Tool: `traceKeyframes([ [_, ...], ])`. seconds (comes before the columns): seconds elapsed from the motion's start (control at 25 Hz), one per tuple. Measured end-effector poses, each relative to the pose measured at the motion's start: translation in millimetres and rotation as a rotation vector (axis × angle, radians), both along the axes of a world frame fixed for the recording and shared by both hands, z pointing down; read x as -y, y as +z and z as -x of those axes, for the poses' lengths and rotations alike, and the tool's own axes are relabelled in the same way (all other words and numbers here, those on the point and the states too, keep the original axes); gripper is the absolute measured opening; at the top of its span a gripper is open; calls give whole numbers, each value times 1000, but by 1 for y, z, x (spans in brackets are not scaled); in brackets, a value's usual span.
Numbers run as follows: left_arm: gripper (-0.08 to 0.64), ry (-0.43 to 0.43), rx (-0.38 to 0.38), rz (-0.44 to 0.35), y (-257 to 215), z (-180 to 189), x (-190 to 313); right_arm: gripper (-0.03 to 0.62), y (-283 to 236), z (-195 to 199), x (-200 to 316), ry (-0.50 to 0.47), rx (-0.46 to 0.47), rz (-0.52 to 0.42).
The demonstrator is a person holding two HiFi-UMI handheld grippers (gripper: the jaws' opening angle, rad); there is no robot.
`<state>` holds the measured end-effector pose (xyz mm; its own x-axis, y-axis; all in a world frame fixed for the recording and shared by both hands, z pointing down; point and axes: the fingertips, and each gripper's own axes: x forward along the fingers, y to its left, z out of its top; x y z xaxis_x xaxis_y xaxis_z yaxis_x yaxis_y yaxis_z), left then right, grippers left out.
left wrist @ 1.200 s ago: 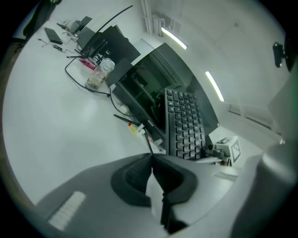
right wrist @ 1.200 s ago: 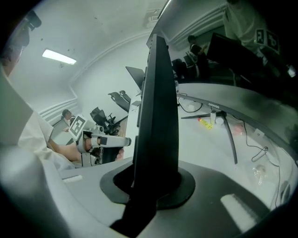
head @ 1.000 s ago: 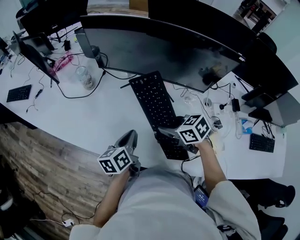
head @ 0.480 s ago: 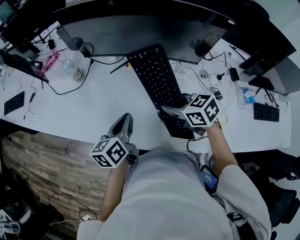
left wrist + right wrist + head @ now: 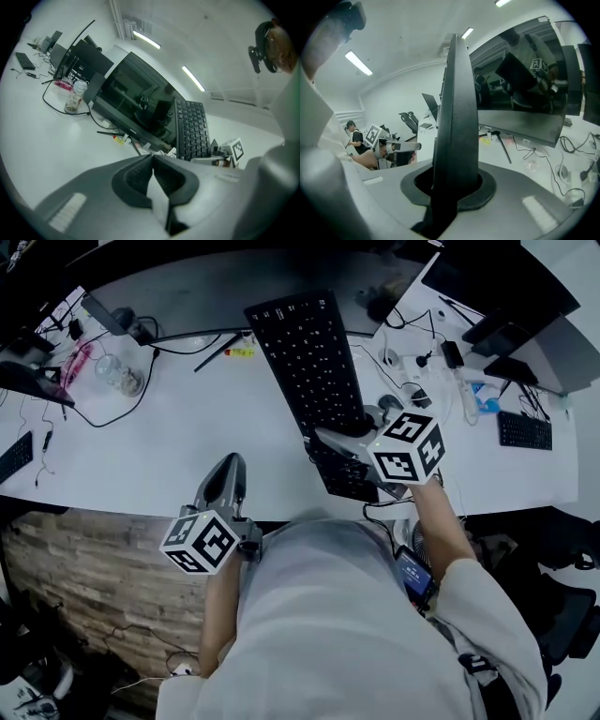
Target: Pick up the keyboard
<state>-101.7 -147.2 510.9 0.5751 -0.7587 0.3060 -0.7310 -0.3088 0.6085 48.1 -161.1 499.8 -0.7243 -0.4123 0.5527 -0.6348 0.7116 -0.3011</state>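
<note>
The long black keyboard (image 5: 309, 362) hangs above the white desk (image 5: 178, 442), its near end clamped in my right gripper (image 5: 328, 448). In the right gripper view the keyboard (image 5: 457, 108) stands edge-on between the jaws and rises up the middle of the picture. My left gripper (image 5: 228, 467) hovers over the desk's front edge, left of the keyboard, shut with nothing in it. The left gripper view shows its pads (image 5: 140, 176) meeting at the tips. The keyboard (image 5: 192, 129) and the right gripper (image 5: 220, 152) lie beyond them to the right.
A wide curved monitor (image 5: 136, 98) spans the back of the desk, with cables and a glass jar (image 5: 120, 371) at its left. Small keyboards lie far right (image 5: 525, 430) and far left (image 5: 14, 456). Adapters and wires (image 5: 422, 362) clutter the right side.
The right gripper has raised the keyboard off the desk, so it looms larger and higher in the head view. The left gripper has drifted up a little, still shut.
</note>
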Motion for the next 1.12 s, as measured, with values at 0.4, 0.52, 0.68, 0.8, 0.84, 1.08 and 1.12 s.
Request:
traceKeyframes([
  [0.4, 0, 13, 120, -38, -13, -45, -11, 75, -20, -58, -16, 119, 122, -78],
  [0.52, 0, -14, 189, -88, -18, -46, -15, 75, -22, -68, -22, 161, 145, -127],
  [0.68, 0, -64, 249, -145, -35, -36, -16, 75, -32, -72, -27, 212, 165, -174],
  [0.8, 0, -73, 260, -159, -46, -35, -14, 75, -43, -77, -28, 242, 177, -211],
  [0.84, 0, -74, 260, -160, -48, -35, -13, 75, -46, -79, -28, 253, 181, -223],
  [1.08, 0, -74, 256, -177, -56, -29, -8, 74, -53, -77, -24, 313, 223, -253],
  [1.12, 0, -73, 256, -181, -58, -29, -7, 74, -54, -77, -23, 320, 232, -256],
])
